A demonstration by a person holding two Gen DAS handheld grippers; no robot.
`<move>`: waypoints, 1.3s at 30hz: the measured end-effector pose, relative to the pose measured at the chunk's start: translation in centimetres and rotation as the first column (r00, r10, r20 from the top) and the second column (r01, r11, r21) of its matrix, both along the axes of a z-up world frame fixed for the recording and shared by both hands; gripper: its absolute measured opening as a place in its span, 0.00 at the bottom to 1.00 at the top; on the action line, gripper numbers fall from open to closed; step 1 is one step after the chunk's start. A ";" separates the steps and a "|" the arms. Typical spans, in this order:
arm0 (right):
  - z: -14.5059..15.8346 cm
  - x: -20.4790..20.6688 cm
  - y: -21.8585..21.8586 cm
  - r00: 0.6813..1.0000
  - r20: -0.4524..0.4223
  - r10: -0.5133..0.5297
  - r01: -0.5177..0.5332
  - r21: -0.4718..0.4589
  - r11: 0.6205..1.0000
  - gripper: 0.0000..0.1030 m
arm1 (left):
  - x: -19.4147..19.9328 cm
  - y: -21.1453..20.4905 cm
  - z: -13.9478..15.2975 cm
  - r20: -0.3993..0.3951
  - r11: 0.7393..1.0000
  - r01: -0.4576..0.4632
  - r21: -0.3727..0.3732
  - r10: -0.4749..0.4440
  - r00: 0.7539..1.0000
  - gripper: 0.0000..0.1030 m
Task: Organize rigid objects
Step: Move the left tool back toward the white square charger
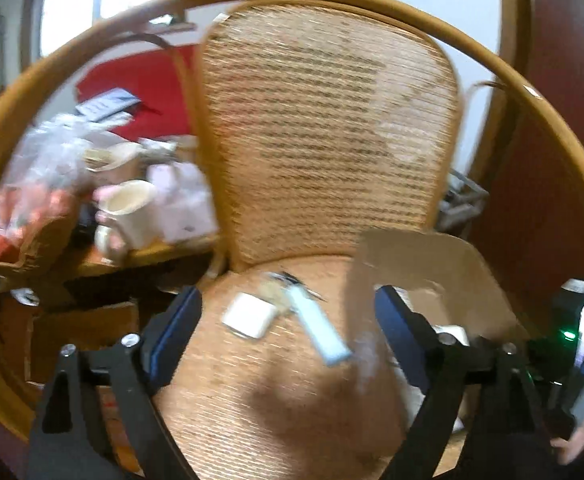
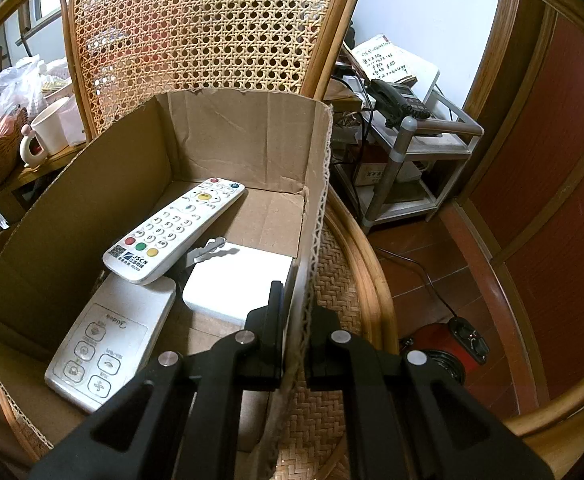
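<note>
The left gripper (image 1: pixel 287 320) hangs over the woven seat of a rattan chair (image 1: pixel 324 128), its jaws spread wide with nothing between them. On the seat below lie a small white box (image 1: pixel 247 316), a pale blue bar-shaped thing (image 1: pixel 320 330) just beside it, and something like keys (image 1: pixel 287 280) at their far end, all blurred. A cardboard box (image 1: pixel 432 260) stands on the right part of the seat. To the left, a cluttered table holds a cream mug (image 1: pixel 131 208) and a plastic bag (image 1: pixel 47 152).
</note>
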State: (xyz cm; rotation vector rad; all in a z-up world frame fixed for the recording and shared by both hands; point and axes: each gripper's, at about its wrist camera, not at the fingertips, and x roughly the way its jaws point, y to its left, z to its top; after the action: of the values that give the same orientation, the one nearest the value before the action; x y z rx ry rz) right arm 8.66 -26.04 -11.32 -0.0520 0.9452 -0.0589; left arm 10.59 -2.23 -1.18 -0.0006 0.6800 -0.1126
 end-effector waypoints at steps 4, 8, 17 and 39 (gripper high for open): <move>0.1 0.0 0.0 1.000 0.005 -0.006 0.006 -0.003 1.000 0.08 | 1.2 1.9 -0.1 0.017 0.997 -0.057 0.053 0.056 0.998 0.88; 0.2 0.0 -0.1 1.000 0.005 -0.012 0.012 -0.001 1.000 0.08 | 2.8 3.4 -1.2 -0.015 0.996 -0.075 0.056 0.075 0.997 0.88; 0.2 -0.1 -0.2 1.000 0.005 -0.014 0.014 0.001 1.000 0.08 | 7.4 3.7 -5.4 -0.105 0.996 -0.037 0.085 0.045 0.993 0.88; 0.2 -0.1 -0.1 1.000 0.001 -0.009 0.009 -0.004 1.000 0.08 | 12.7 2.8 -15.3 -0.309 0.999 -0.014 0.033 0.024 0.951 0.88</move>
State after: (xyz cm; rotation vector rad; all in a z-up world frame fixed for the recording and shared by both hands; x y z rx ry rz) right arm 8.54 -26.18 -11.14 -0.0513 0.9440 -0.0697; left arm 23.24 0.53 -16.49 0.0046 0.9951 -0.0841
